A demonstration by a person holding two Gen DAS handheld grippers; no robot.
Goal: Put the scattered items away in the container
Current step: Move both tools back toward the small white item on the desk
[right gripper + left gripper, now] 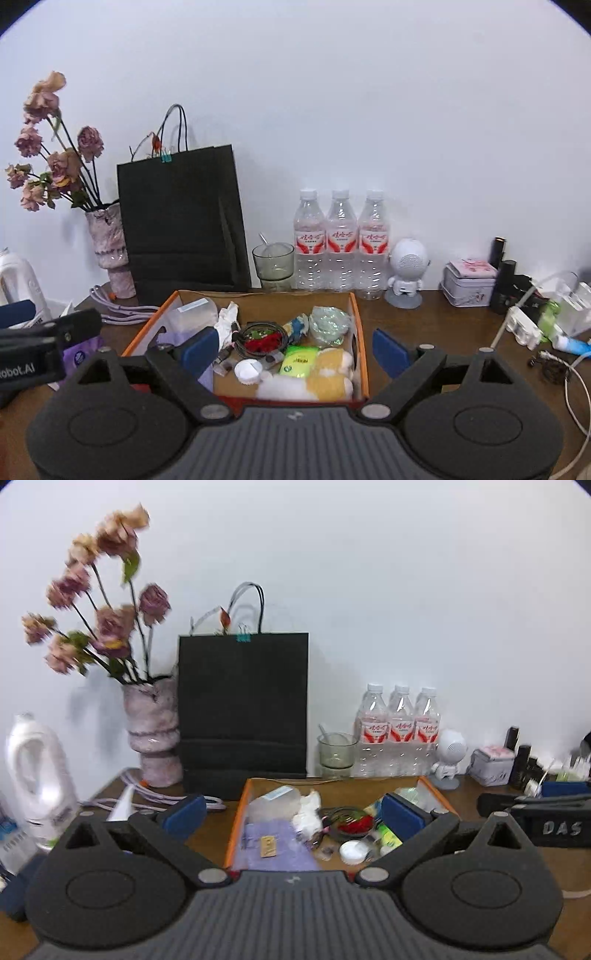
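Sitting on the brown table [424, 325], just in front of the black paper bag [181, 221], was the orange cardboard box [360, 332], full of small things. Hung above it with blue pads wide apart and nothing between: left gripper [293, 812], right gripper [295, 349].

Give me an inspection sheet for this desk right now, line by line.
Surface: brown wooden table, crowded.
Job's things: orange-rimmed box holds a white lid, green packet, red-and-black cable coil.
Clutter: three water bottles, glass cup, black paper bag, vase of flowers, white figurine, tin.
Grippers: left gripper and right gripper open, empty.
Cables: white cable, lilac cable.
Surroundings: white wall.
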